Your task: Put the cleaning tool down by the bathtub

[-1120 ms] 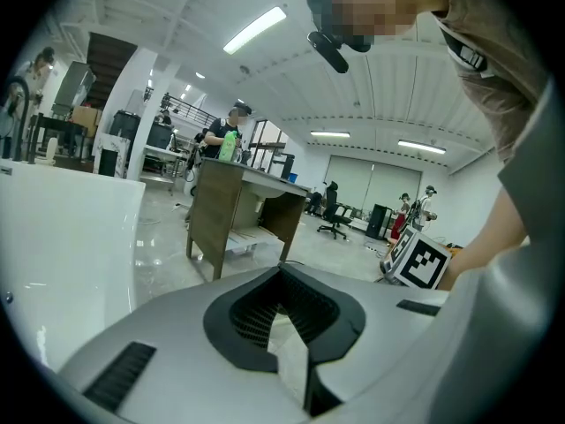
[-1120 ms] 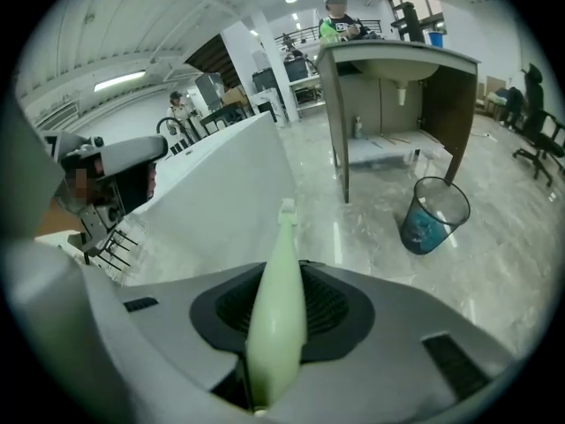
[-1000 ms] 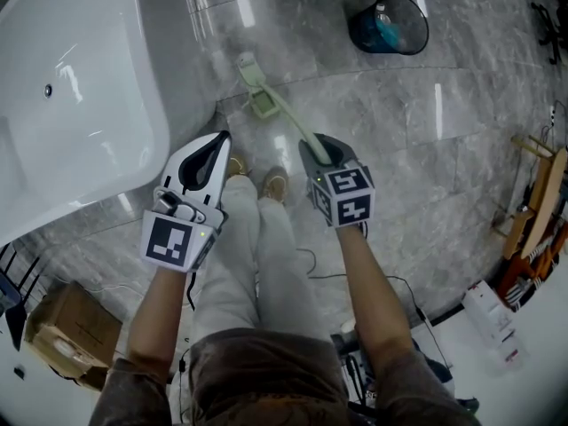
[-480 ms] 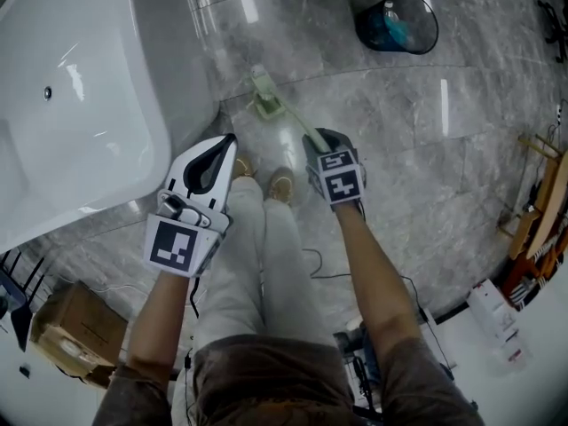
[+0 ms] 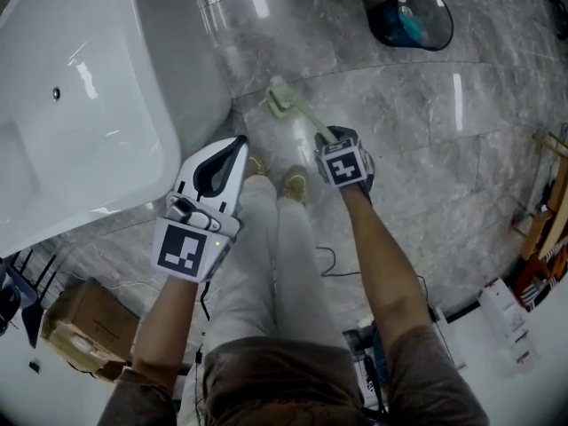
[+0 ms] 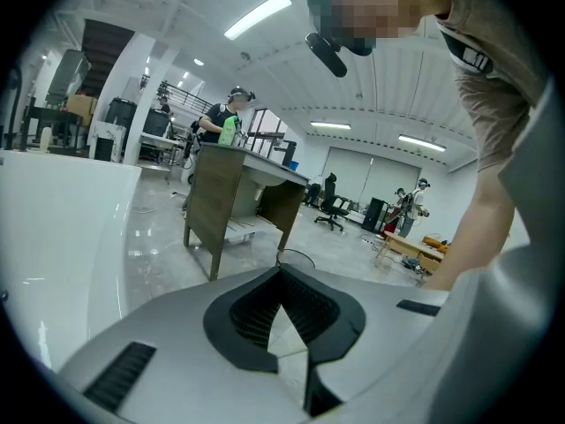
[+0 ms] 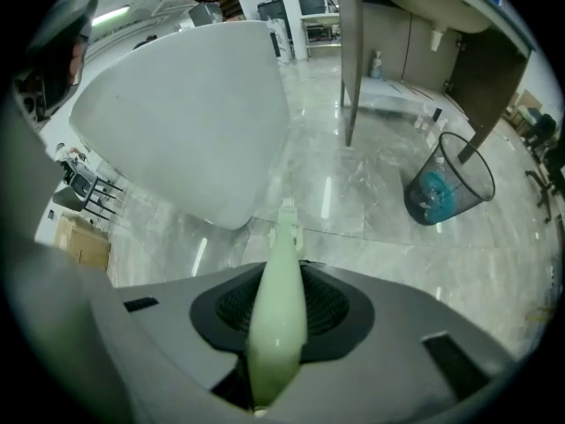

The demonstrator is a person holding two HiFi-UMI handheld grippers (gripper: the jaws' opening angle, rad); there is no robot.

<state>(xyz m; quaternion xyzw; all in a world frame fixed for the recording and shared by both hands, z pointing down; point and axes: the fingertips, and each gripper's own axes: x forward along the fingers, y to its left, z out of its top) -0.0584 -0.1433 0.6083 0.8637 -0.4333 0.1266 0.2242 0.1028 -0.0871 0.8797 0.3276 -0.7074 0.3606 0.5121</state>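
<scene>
Brush [image 5: 282, 105] was pinched by its handle in my right tool [image 5: 325, 138], head pointing forward at the floor beside the bathtub [image 5: 106, 78]; my left tool [image 5: 240, 142] was closed, empty.

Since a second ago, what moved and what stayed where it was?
The right gripper sank toward the floor beside the bathtub, bringing the green cleaning brush down with it. Its jaws are still clamped on the handle, so nothing was let go. The left gripper stayed shut, empty and about where it was. The bathtub and the waste bin did not move.
</scene>
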